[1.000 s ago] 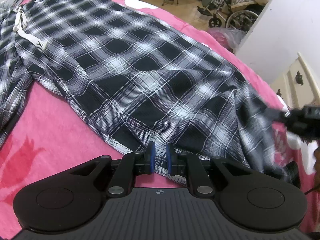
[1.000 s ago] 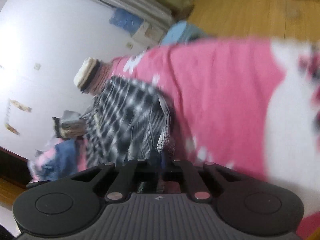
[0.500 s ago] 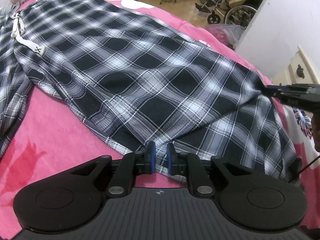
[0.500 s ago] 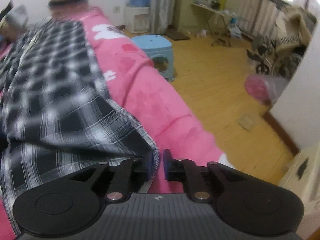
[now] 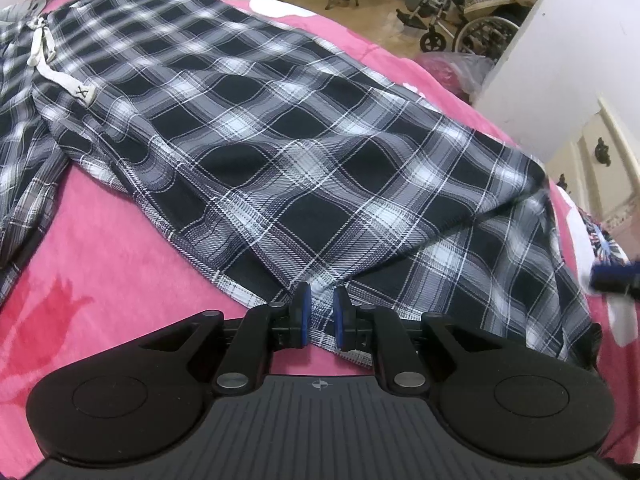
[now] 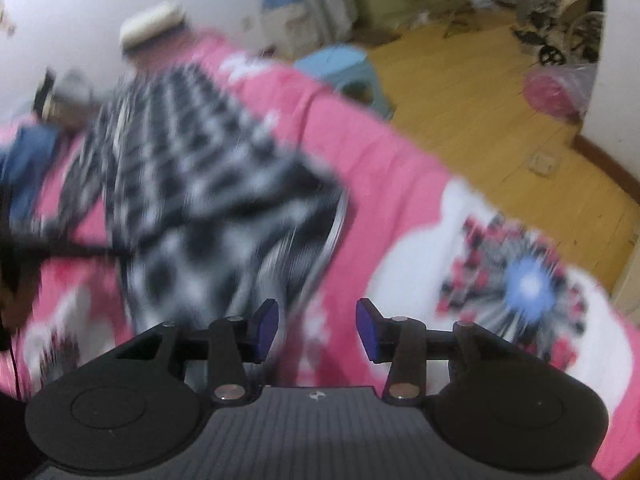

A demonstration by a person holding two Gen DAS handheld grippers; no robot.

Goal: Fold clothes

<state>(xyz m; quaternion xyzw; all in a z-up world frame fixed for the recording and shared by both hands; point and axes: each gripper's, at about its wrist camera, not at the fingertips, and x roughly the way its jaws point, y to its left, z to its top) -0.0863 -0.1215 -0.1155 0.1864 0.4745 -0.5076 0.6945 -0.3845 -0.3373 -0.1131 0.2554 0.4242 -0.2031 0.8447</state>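
Right tool (image 6: 317, 330) opening, empty

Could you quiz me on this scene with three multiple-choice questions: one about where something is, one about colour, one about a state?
1. Where do the checked trousers lie?
A. on the pink bedspread
B. on the wooden floor
C. on the blue stool

2. What colour are the pads of the tongs?
A. red
B. blue
C. yellow

3. What sits between the right tongs?
A. the drawstring
B. a sock
C. nothing

Answers: 1 A, pink cover shows all round the cloth; 2 B, both pairs show blue; 3 C, only bedspread shows in the gap as they open.
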